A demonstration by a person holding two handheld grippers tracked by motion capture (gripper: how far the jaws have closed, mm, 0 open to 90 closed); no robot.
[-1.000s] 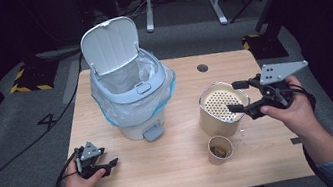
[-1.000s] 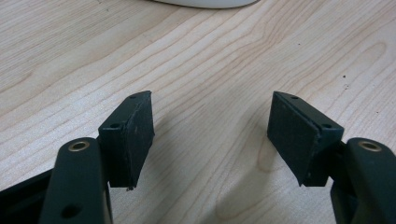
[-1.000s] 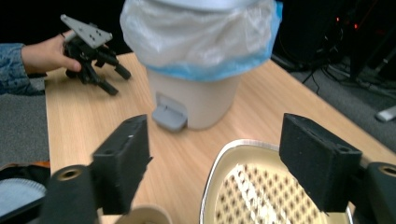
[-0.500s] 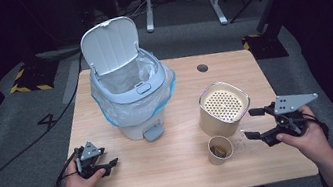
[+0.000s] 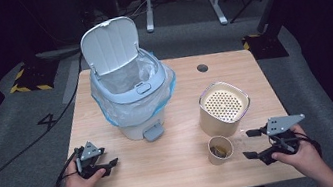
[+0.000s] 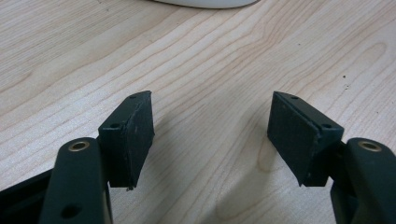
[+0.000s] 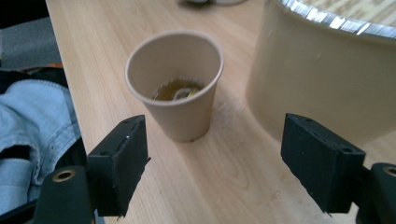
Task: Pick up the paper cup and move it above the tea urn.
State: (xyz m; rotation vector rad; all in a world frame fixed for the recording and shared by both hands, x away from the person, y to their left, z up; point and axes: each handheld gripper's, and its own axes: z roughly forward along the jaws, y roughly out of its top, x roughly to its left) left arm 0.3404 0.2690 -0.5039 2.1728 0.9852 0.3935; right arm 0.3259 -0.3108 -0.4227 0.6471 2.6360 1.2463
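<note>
A small paper cup [image 5: 221,149] [image 7: 180,93] with brownish liquid and some residue stands upright near the table's front edge. My right gripper [image 5: 246,144] [image 7: 217,140] hovers low just right of it and points at it. It is open, its jaws have just been closing slightly, and nothing is between them; the cup stands a little beyond the fingertips. A tan canister [image 5: 224,108] [image 7: 327,70] with a perforated top stands directly behind the cup. My left gripper [image 5: 113,165] [image 6: 212,126] rests open on the wood at the front left, empty.
A pale blue pedal bin [image 5: 131,94] with its lid up and a plastic liner stands mid-left on the wooden table [image 5: 187,171]. A dark round hole [image 5: 202,68] sits near the far edge. The person's denim sleeve [image 7: 28,121] is below the table edge.
My right gripper has come down from beside the canister's top to table level next to the paper cup. The left gripper, cup, canister and bin have stayed put.
</note>
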